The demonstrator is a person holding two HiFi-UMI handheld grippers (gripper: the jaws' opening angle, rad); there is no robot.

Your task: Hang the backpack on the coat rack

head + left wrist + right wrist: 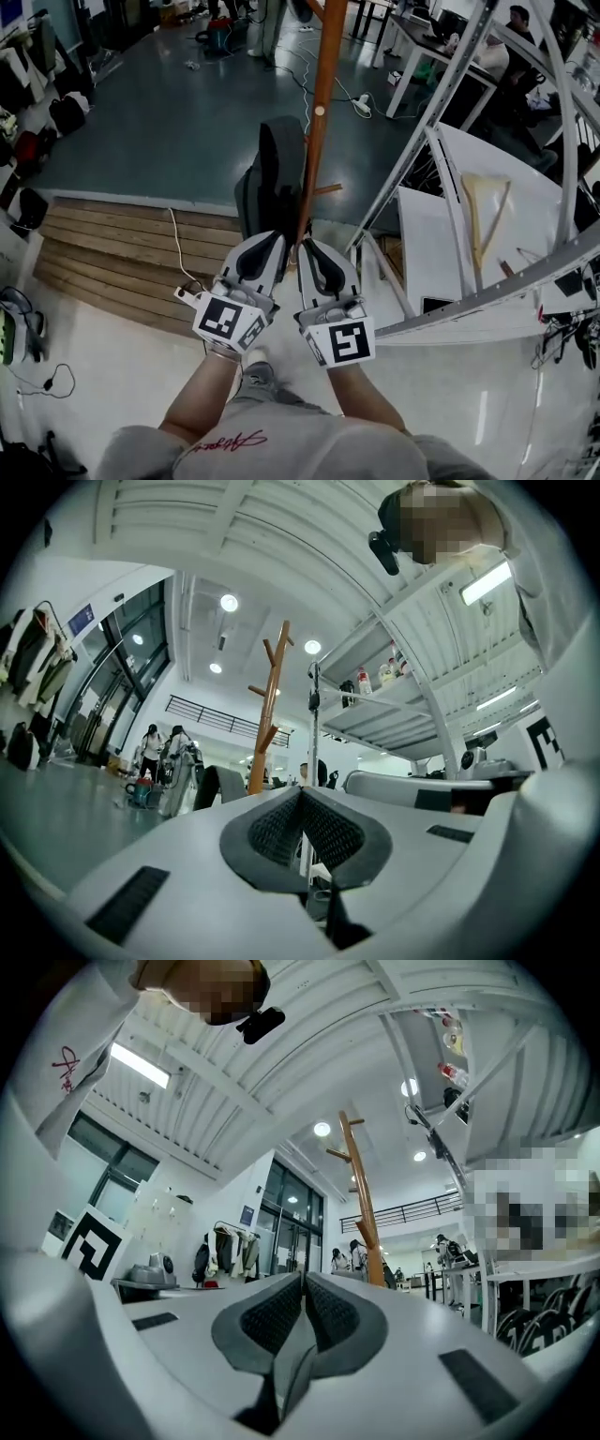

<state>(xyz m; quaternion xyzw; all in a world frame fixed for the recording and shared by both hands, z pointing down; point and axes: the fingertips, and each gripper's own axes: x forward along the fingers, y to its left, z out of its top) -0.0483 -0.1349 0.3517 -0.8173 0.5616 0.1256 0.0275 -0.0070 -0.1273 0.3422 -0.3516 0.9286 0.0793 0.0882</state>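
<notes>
Polished grey-blue floor (178,103) fills the far half of the head view. A band of wooden steps (103,258) runs off to the left of the grippers. The left gripper (265,246) and the right gripper (321,251) are held just beside each other, tips pointing away from the person, each with its marker cube nearest the body.

In the left gripper view the left gripper (301,791) is clenched: its dark ribbed pads meet at the tip with nothing between them. The right gripper (304,1277) is likewise closed up on itself and empty in its own view.

Straight ahead of both tips stands the coat rack (319,112), a brown wooden pole with short pegs. Its line passes between the two grippers in the head view. It rises ahead and slightly left of the left gripper's tip (267,710), and ahead and to the right of the right gripper's tip (361,1194).

The backpack (272,173), dark grey, sits against the left side of the pole, just beyond the left gripper and apart from both tools. The left gripper view shows it low beside the pole (217,785). Whether it hangs from a peg cannot be made out.

A slanting white metal frame (441,103) crosses to the right of the right gripper.
</notes>
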